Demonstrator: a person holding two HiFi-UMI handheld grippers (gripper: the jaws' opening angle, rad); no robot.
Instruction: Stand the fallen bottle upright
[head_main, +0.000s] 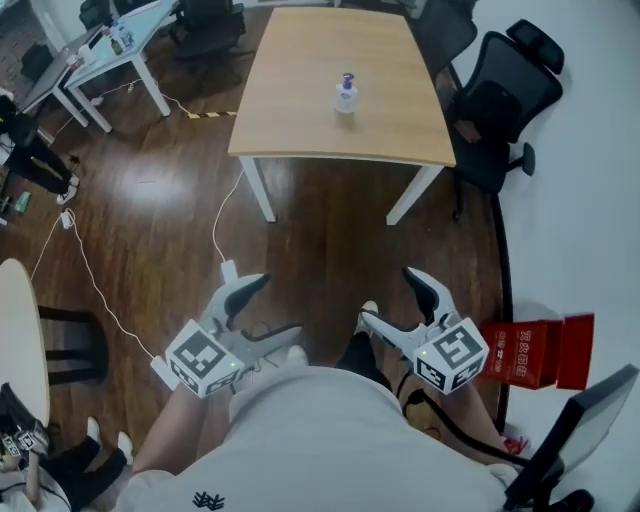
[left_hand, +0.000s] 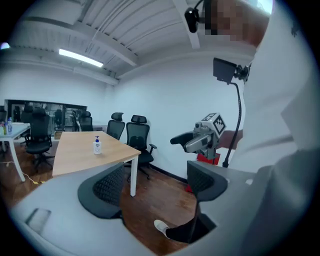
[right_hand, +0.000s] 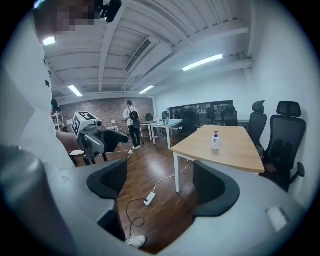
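Note:
A small clear pump bottle (head_main: 346, 96) with a purple top stands upright near the middle of a light wooden table (head_main: 300, 120). It also shows far off as the bottle (left_hand: 97, 145) and the bottle (right_hand: 215, 141) in the two gripper views. Both grippers hang close to the person's body, well short of the table, over the dark wood floor. My left gripper (head_main: 265, 310) is open and empty. My right gripper (head_main: 390, 303) is open and empty too.
Black office chairs (head_main: 505, 95) stand at the table's right and far side. A white cable (head_main: 90, 280) with a power strip runs across the floor at left. A red box (head_main: 535, 352) sits at lower right. White desks (head_main: 110, 55) stand far left; a person (right_hand: 132, 120) stands in the distance.

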